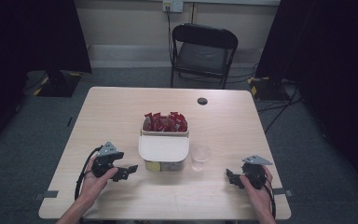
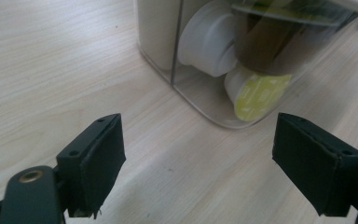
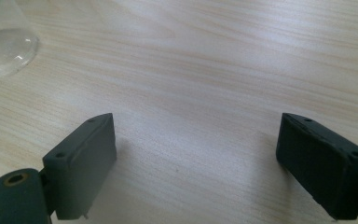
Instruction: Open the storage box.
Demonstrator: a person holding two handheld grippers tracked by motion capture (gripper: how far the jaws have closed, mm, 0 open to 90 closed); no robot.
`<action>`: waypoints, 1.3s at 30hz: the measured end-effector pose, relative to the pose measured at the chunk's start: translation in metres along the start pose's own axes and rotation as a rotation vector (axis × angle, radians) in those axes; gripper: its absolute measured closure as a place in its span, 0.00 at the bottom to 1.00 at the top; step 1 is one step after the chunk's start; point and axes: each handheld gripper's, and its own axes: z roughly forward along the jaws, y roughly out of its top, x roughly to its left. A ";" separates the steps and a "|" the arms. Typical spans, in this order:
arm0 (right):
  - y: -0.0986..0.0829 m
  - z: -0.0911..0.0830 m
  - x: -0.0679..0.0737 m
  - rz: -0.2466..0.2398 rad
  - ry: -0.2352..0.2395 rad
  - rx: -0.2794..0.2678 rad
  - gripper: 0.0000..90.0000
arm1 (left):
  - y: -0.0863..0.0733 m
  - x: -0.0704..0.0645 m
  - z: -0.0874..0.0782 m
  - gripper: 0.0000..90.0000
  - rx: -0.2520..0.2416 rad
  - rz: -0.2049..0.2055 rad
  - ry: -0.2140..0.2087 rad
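A clear plastic box [image 1: 164,150] with a white lid stands at the table's middle; its far compartment holds red sachets [image 1: 165,122]. Through the box wall [image 2: 200,98] I see white pods, one with a yellow foil top [image 2: 260,93]. A clear empty cup [image 1: 200,157] stands just right of the box; its base [image 3: 2,46] is at the upper left of the right gripper view. My left gripper [image 1: 127,171] rests open on the table left of the box, jaws wide apart, nothing between them. My right gripper [image 1: 233,178] rests open near the front right, pointing toward the cup.
The light wood table [image 1: 121,112] has a dark round hole [image 1: 202,101] near its far edge. A black folding chair [image 1: 203,53] stands behind the table. Black curtains hang at both sides.
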 end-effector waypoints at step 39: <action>0.000 0.000 0.000 0.000 0.000 0.000 0.13 | 0.044 -0.019 0.011 0.17 -0.047 0.024 -0.124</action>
